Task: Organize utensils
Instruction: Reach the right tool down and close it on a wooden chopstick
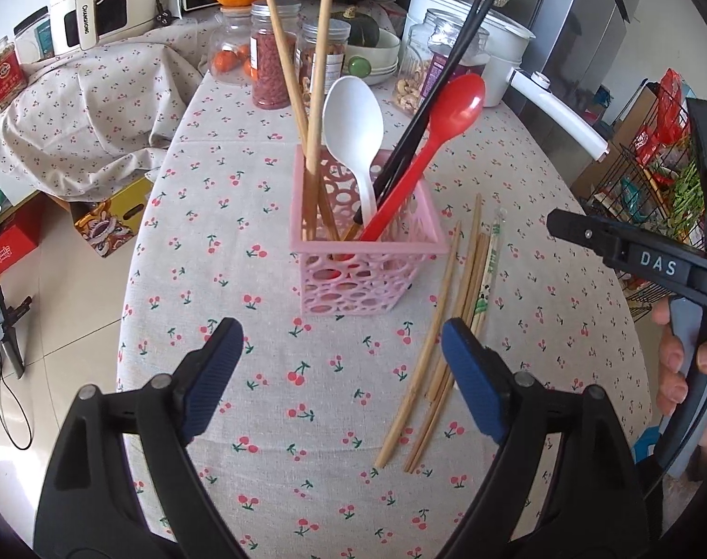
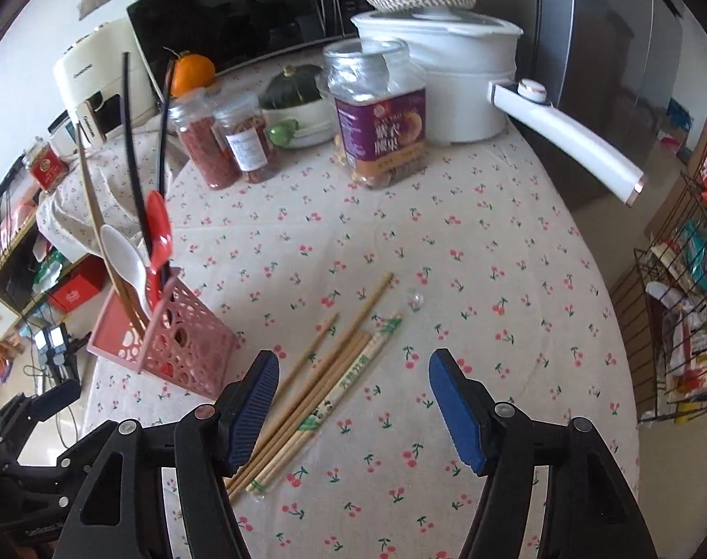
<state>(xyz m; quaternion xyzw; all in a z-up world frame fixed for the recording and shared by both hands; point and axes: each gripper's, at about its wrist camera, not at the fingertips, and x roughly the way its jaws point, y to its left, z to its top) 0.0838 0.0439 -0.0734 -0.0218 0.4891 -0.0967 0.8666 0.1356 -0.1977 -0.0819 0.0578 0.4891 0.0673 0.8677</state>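
A pink lattice holder [image 1: 363, 275] stands on the cherry-print tablecloth [image 1: 269, 372]. It holds a white spoon [image 1: 353, 116], a red spoon [image 1: 451, 112], black chopsticks [image 1: 451, 60] and two wooden chopsticks [image 1: 321, 46]. Several loose wooden chopsticks [image 1: 428, 358] and a wrapped pair [image 1: 488, 261] lie right of it. My left gripper [image 1: 339, 372] is open and empty just in front of the holder. My right gripper [image 2: 353, 400] is open and empty over the loose chopsticks [image 2: 325, 372]; the holder [image 2: 176, 349] is at its left.
Jars [image 2: 377, 121], a white pot with a long handle [image 2: 456, 74], a squash in a bowl [image 2: 293, 88] and a microwave [image 2: 241, 4] stand at the table's back. A wire rack [image 2: 679, 326] is at the right, past the table edge. Boxes lie on the floor at the left.
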